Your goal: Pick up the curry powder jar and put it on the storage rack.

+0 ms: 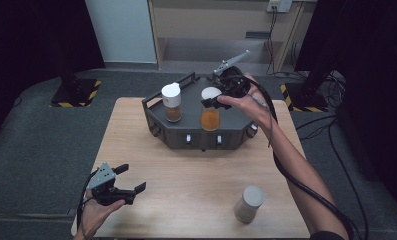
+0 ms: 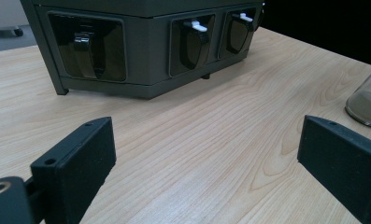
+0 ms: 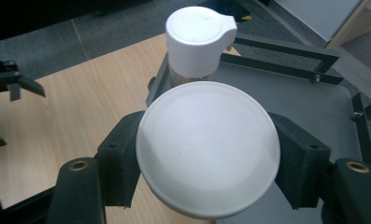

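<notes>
My right gripper (image 1: 213, 102) is shut on a jar of orange powder (image 1: 210, 117), its black pads pressed on either side of the round white lid (image 3: 208, 149). It holds the jar upright over the dark grey rack (image 1: 201, 135) at the table's far middle. A second jar with a white flip cap (image 1: 172, 102) stands on the rack's left part, just beyond the held lid in the right gripper view (image 3: 199, 42). Near the front left corner, my left gripper (image 1: 132, 177) hangs low over the wood, open, with nothing between its pads (image 2: 206, 144).
A jar with a grey lid (image 1: 249, 203) stands at the front right of the table, and its glass side (image 2: 367, 100) is at the right edge of the left gripper view. The rack's front face (image 2: 141, 51) has recessed windows with white levers. Dark carpet surrounds the table.
</notes>
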### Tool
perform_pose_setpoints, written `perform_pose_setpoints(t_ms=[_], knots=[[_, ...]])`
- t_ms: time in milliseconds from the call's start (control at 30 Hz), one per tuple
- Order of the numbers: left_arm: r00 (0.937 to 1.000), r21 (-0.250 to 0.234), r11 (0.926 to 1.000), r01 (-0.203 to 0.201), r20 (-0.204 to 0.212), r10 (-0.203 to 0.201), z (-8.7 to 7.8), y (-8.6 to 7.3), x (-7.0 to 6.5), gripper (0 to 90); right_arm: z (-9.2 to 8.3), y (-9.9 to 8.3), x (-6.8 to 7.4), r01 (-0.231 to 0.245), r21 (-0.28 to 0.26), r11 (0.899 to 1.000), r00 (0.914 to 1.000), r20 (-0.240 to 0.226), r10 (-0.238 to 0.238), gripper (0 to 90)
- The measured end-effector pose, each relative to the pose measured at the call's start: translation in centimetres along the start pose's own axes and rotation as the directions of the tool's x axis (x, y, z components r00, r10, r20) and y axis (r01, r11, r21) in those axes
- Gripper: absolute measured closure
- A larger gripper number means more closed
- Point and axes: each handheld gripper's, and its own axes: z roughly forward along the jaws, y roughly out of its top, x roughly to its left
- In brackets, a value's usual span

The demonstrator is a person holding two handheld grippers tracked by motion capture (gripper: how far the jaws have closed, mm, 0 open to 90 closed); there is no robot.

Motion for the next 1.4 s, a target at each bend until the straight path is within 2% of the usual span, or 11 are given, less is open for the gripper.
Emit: perform_pose_setpoints(t_ms=[233, 600, 933, 1400], knots=[[1.0000, 0.001, 1.0000, 0.002, 0.001, -0.002, 0.0, 0.0, 0.0, 3.1, 0.7, 0.6, -0.5, -0.030, 0.006, 1.000, 0.9990, 0.033, 0.030, 34.2], [1.0000, 0.001, 1.0000, 0.005, 0.000, -0.005, 0.0, 0.0, 0.1, 3.1, 2.4, 0.9, -1.7, -0.095, 0.005, 0.995, 0.9928, 0.073, 0.095, 34.2], [0.9999, -0.002, 0.9999, 0.011, 0.000, -0.011, 0.0, -0.1, 0.2, 3.1, 4.6, 1.3, -2.1, -0.121, 0.010, 0.993, 0.9880, 0.098, 0.119, 34.2], [0.9999, -0.003, 0.9999, 0.013, 0.002, -0.013, 0.0, -0.2, 0.2, 3.1, 6.2, 1.5, -2.7, -0.141, 0.025, 0.990, 0.9836, 0.117, 0.137, 34.2]])
